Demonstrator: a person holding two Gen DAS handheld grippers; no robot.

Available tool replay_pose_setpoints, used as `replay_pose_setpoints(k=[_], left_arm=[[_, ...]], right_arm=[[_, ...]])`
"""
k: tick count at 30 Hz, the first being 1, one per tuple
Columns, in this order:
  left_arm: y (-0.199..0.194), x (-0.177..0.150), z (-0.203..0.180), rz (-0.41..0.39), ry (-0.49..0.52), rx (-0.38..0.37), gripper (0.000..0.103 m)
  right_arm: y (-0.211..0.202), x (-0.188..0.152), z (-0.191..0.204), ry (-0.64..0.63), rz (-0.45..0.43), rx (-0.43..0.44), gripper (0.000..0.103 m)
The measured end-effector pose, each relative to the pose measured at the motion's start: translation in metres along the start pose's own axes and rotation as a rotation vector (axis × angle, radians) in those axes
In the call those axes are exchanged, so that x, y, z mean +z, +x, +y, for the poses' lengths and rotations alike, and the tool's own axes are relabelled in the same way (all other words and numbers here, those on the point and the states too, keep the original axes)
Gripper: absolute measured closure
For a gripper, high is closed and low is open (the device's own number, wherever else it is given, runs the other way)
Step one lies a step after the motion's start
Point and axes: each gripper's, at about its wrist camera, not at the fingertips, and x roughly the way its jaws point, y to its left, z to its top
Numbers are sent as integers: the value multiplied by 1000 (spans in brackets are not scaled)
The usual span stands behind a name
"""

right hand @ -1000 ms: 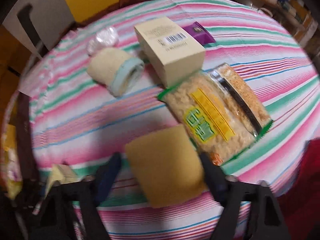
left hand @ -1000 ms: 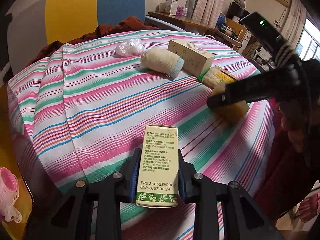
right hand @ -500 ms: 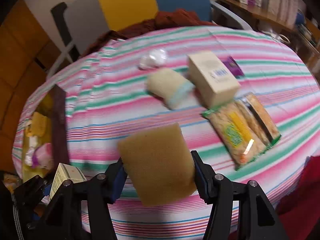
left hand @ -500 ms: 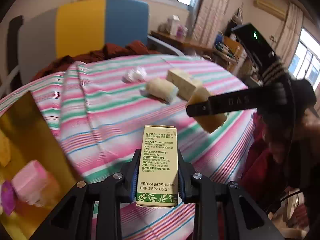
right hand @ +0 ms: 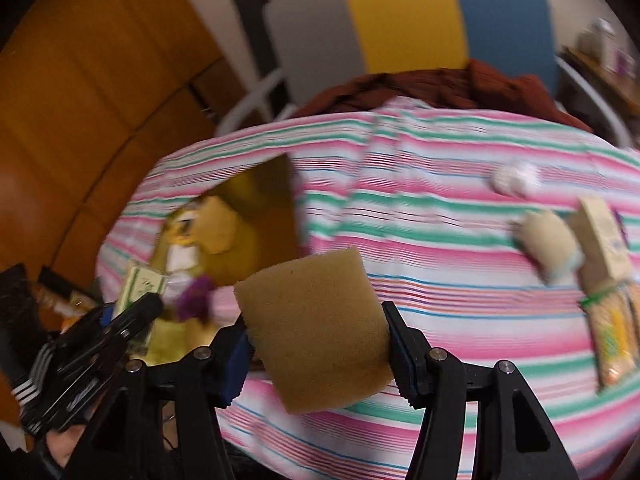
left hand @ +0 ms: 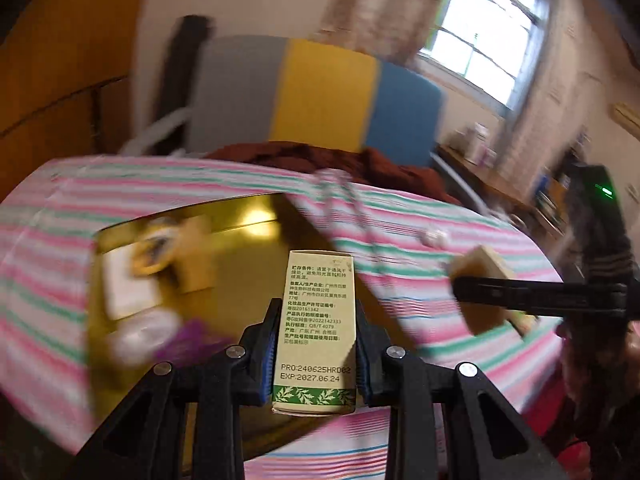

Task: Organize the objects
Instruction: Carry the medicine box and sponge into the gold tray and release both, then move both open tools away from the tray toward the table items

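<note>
My left gripper (left hand: pixel 316 312) is shut on a small cream carton (left hand: pixel 318 320) with printed text and a green leaf band, held upright. It hangs above the near right corner of an open gold box (left hand: pixel 248 248), which holds several blurred items. My right gripper (right hand: pixel 316 328) is shut on a tan sponge (right hand: pixel 316 332), above the striped tablecloth (right hand: pixel 440 248) and just right of the gold box (right hand: pixel 260 200). The right wrist view also shows the left gripper (right hand: pixel 132 312) with the carton (right hand: pixel 142 284) at the box's near edge.
On the right of the table lie a white crumpled plastic ball (right hand: pixel 516 178), a rolled cloth (right hand: pixel 550 240), a cream box (right hand: pixel 604 240) and snack packets (right hand: pixel 612 332). A grey, yellow and blue chair back (right hand: pixel 400 16) with dark red cloth (right hand: pixel 440 80) stands behind. A wooden wall (right hand: pixel 80 100) is at left.
Both grippers have swung left, away from the items on the right and over towards the gold box. Each still holds its object: the carton and the sponge.
</note>
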Motion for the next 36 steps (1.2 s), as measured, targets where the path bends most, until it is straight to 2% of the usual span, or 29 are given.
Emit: replay_pose_setpoints(k=[2, 7, 9, 10, 11, 12, 14, 16, 22, 28, 36], left_arm=[[-6, -4, 26, -6, -58, 72, 73], [-5, -22, 62, 34, -152, 144, 72], [-1, -28, 69, 52, -188, 174, 67], [-1, -31, 73, 54, -197, 194, 61], [1, -32, 75, 60, -202, 202, 60], [0, -33, 76, 63, -212, 197, 60], [-1, -34, 80, 62, -234, 194, 58], [-4, -34, 82, 49, -240, 200, 58], [-17, -27, 86, 8, -243, 232, 58], [-28, -16, 75, -37, -191, 249, 58], [-29, -15, 55, -46, -109, 264, 58]], right_arm=[[8, 2, 22, -40, 9, 47, 43], [32, 2, 68, -119, 63, 138, 42], [42, -1, 81, -147, 93, 165, 40], [49, -2, 88, -151, 106, 177, 39], [54, -3, 93, -155, 118, 186, 37], [61, -4, 98, -160, 130, 195, 35], [71, -7, 103, -160, 147, 192, 16], [77, -12, 106, -161, 166, 196, 15], [77, -20, 99, -170, 165, 143, 13], [53, -19, 92, -184, 60, 43, 7], [35, -24, 87, -227, -45, -77, 6]])
